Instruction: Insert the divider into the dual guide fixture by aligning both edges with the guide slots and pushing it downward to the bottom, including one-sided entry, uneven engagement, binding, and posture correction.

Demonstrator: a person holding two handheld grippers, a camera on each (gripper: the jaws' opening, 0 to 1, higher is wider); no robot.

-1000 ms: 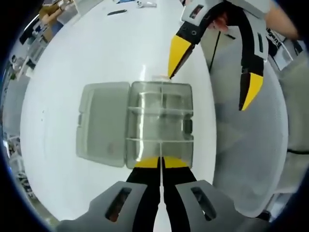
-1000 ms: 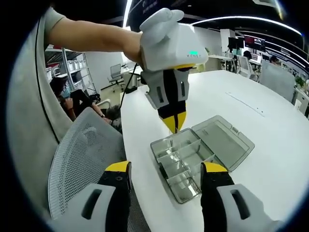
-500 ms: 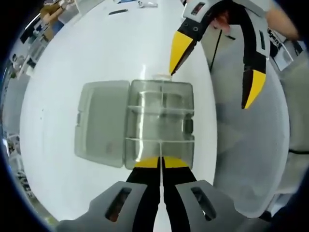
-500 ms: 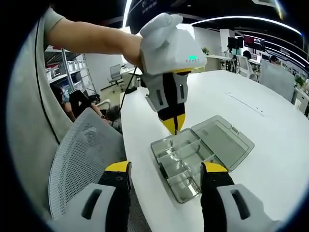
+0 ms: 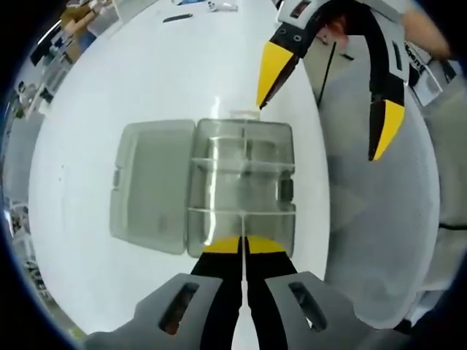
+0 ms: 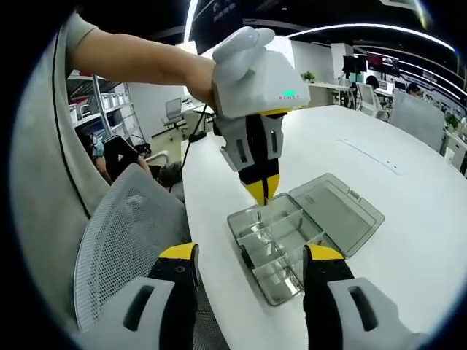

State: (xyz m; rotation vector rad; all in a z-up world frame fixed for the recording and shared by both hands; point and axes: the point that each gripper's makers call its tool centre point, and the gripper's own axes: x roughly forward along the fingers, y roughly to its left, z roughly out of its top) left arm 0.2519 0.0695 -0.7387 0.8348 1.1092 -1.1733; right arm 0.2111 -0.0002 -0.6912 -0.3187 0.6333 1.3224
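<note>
A clear plastic box [image 5: 244, 186] with inner slots lies on the white table, its lid [image 5: 149, 186] folded open to the left. My left gripper [image 5: 243, 246] is shut on a thin clear divider [image 5: 243, 222], seen edge-on, over the box's near row. In the right gripper view the left gripper [image 6: 263, 191] points down at the box [image 6: 273, 251] from above its far edge; the divider itself is hard to make out there. My right gripper [image 6: 251, 255] is open and holds nothing, hovering short of the box. It also reaches in at the left gripper view's top right as the open right gripper [image 5: 328, 102].
The box sits close to the table edge [image 6: 208, 248]. A grey mesh chair [image 6: 124, 240] stands just off that edge. A person's bare arm [image 6: 139, 55] holds the left gripper. The open lid [image 6: 339, 211] lies toward the table's middle. Small items [image 5: 182, 16] lie far off.
The right gripper has drifted slightly away from the box in the left gripper view. The left gripper stays shut over the box, barely shifted.
</note>
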